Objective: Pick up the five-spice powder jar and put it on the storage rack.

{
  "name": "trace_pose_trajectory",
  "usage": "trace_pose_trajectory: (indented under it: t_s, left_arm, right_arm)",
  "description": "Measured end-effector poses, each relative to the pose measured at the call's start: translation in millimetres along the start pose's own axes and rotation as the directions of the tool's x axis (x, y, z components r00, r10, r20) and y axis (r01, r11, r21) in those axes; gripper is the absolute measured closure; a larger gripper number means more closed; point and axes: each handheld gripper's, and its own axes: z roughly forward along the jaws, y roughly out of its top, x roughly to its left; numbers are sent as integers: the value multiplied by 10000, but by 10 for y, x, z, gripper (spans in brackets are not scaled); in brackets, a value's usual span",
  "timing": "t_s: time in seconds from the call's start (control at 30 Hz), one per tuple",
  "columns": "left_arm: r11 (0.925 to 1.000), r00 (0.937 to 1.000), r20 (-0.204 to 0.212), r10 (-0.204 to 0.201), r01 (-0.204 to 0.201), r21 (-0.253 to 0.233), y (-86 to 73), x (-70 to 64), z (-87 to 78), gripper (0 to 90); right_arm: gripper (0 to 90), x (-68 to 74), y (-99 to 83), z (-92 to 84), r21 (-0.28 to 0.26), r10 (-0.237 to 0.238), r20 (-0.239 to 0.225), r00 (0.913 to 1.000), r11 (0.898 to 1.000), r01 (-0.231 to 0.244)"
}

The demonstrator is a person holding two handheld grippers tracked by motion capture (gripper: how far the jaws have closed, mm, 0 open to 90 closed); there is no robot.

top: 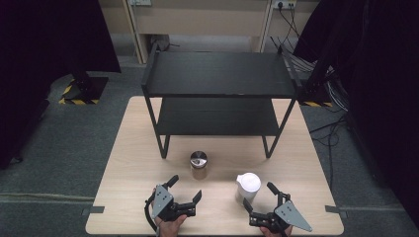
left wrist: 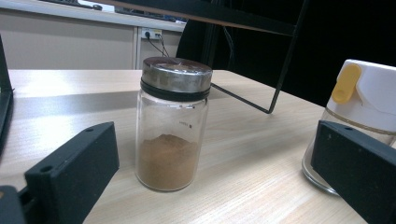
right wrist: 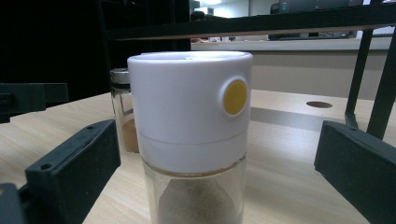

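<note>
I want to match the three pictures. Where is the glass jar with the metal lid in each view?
High view: jar with the metal lid at table centre, before the black shelf.
Left gripper view: jar central, between the claw jaws.
Right gripper view: jar left, partly behind the white-capped jar.
Shared landmark: the black shelf.

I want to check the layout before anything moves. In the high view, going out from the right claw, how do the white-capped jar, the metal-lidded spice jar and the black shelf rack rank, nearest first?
From the right claw:
1. White-capped jar, just ahead of its jaws.
2. Metal-lidded spice jar, farther left, toward the table's middle.
3. Black shelf rack, at the table's far side.
</note>
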Motion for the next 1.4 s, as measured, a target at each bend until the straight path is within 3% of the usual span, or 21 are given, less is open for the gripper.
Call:
trace_pose_trajectory:
  t_s: [0.4,0.63,0.87,1.4]
  left_arm:
    - [10000,10000,25,-49,49,-29,14,10,3,1]
    - [9999,9997,222,138,-137,-44,78,31,53,1]
    - [9987,9980,378,511,-511,-11,187,24,147,1]
    - [9961,9965,371,743,-760,458,338,96,430,1]
  right_arm:
    - [5,1,-2,-1,-17,38,19,10000,10000,-38]
    - [4,-1,-4,-2,-25,52,16,10000,10000,-52]
    - [4,-1,-6,-4,-39,52,21,10000,10000,-52]
    - [4,0,-14,-7,-86,73,32,10000,9999,-73]
